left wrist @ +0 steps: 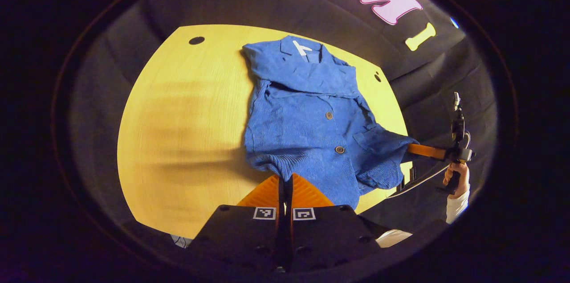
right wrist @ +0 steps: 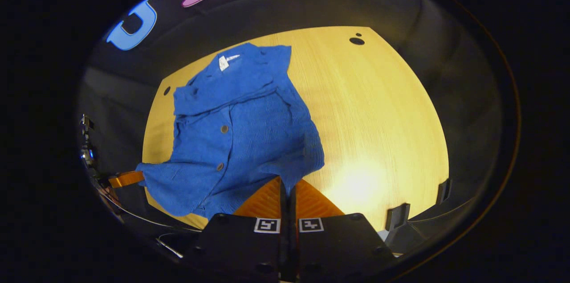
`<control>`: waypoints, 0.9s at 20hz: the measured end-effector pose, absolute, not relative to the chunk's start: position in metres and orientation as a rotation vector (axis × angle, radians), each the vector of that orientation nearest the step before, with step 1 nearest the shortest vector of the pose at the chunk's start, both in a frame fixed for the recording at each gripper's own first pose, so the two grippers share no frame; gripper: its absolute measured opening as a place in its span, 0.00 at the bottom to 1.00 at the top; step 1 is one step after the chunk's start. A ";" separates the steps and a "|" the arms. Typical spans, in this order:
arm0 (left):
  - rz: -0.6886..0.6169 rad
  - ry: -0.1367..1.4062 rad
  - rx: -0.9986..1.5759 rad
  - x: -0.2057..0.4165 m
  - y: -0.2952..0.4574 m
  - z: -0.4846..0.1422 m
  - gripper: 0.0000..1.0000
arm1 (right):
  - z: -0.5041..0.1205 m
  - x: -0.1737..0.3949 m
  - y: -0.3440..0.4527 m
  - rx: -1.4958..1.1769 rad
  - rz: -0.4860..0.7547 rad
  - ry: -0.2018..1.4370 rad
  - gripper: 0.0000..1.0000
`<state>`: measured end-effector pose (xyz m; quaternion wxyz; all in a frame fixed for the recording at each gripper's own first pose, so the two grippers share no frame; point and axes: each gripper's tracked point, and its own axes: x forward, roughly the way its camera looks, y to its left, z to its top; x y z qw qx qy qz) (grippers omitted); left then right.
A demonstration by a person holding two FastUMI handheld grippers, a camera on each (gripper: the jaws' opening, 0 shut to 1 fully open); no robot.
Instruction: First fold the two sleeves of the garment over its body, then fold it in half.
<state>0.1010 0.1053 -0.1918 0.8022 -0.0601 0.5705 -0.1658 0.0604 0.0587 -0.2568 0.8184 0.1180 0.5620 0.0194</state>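
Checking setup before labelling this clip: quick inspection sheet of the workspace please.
Surface: yellow wooden table, a few dark round holes near its far edge.
Job's things: blue buttoned garment, sleeves already over its body; near hem lifted off the table.
Clutter: nothing seen.
Grippers: left gripper shut on the garment's hem corner; right gripper shut on the other hem corner.
Cables: nothing seen.
Surroundings: black cloth wall behind the table; two small dark clips on the table's near edge.
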 end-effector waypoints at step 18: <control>-0.051 1.142 -0.297 0.422 0.112 -0.251 0.00 | -0.349 0.444 0.062 0.312 0.042 1.053 0.01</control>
